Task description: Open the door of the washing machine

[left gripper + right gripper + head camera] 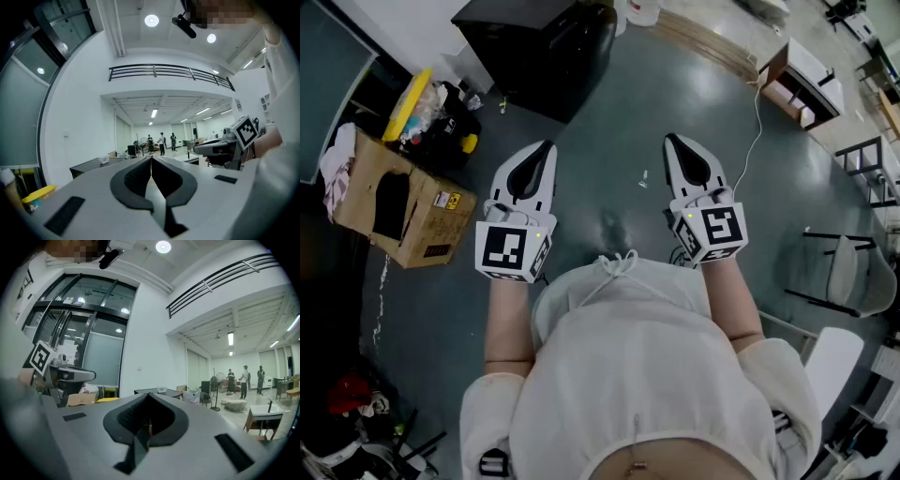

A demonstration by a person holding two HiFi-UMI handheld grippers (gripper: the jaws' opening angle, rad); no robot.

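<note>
Two white-and-black handheld grippers, left gripper [546, 147] and right gripper [669, 140], jaws of both clenched, empty, one brown cardboard box [412, 211] on the floor, three distant people [161, 143]

**Head view.** Black cabinet [534, 52]: top cut by pic edge. Chair [853, 272]: cut by R edge. Cardboard box [417, 220]: label print too small to read. Heap [352, 398] at lower L corner: too dark to identify. Both hands: hidden under marker cubes [514, 248].

**L gripper view.** Three people [161, 143]: far off, no detail. Yellow thing [40, 193]: cut by lens rim, kind unclear. Sleeve [281, 178]: out of focus, covers R side.

**R gripper view.** Lower L blurred, nothing legible.
</note>
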